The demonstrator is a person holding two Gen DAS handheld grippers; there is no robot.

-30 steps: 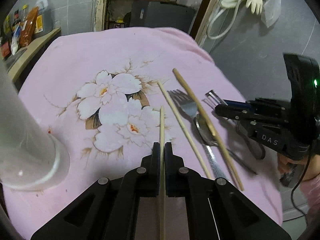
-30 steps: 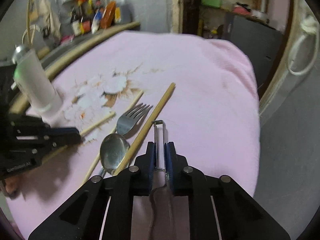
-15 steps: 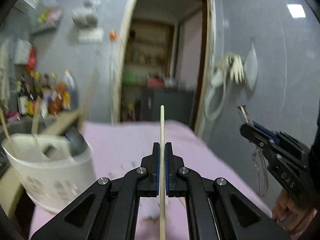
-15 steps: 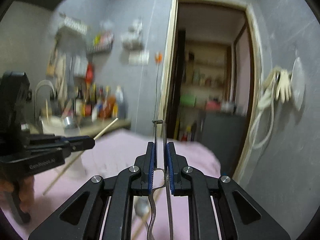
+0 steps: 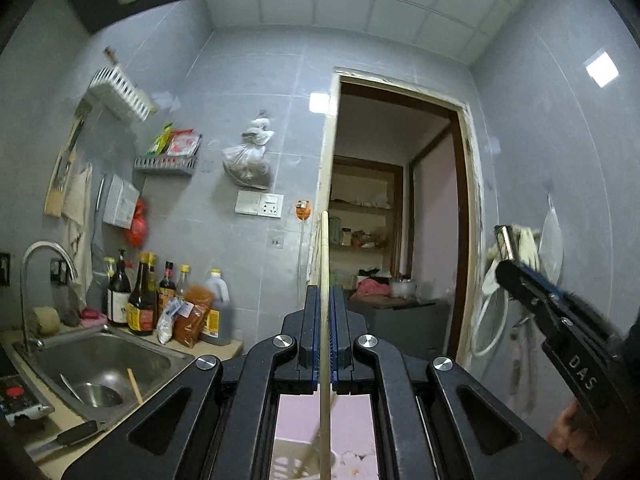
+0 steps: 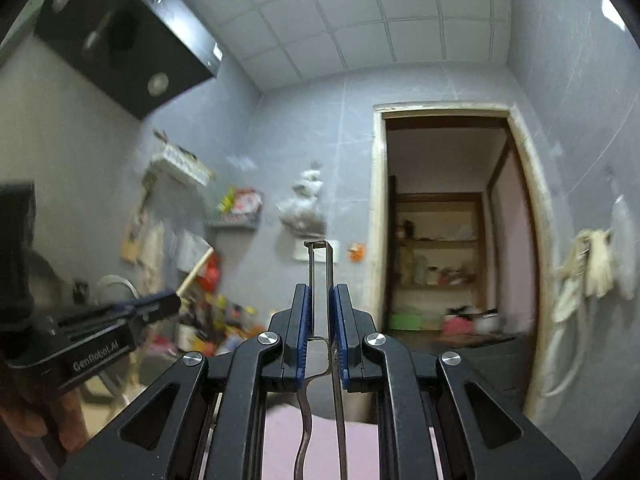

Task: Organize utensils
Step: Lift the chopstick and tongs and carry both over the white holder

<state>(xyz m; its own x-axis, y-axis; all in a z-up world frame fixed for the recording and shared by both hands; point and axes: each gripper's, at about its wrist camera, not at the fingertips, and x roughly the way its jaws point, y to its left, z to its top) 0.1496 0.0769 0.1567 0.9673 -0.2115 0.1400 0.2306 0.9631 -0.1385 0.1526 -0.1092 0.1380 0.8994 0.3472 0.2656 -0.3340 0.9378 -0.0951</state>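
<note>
Your wooden chopstick (image 5: 325, 280) stands upright, pale and slender, pinched at mid-length between blue pads, its blunt tip up against the doorframe behind. Your metal peeler (image 6: 320, 280) also stands upright, a thin wire frame with a serrated blade along its left side, its wavy handle hanging below the pads.

My left claw (image 5: 325, 312): black arms, blue pads, silver screws. My right claw (image 6: 323, 312): same build, "DAS" lettering on its side.
</note>
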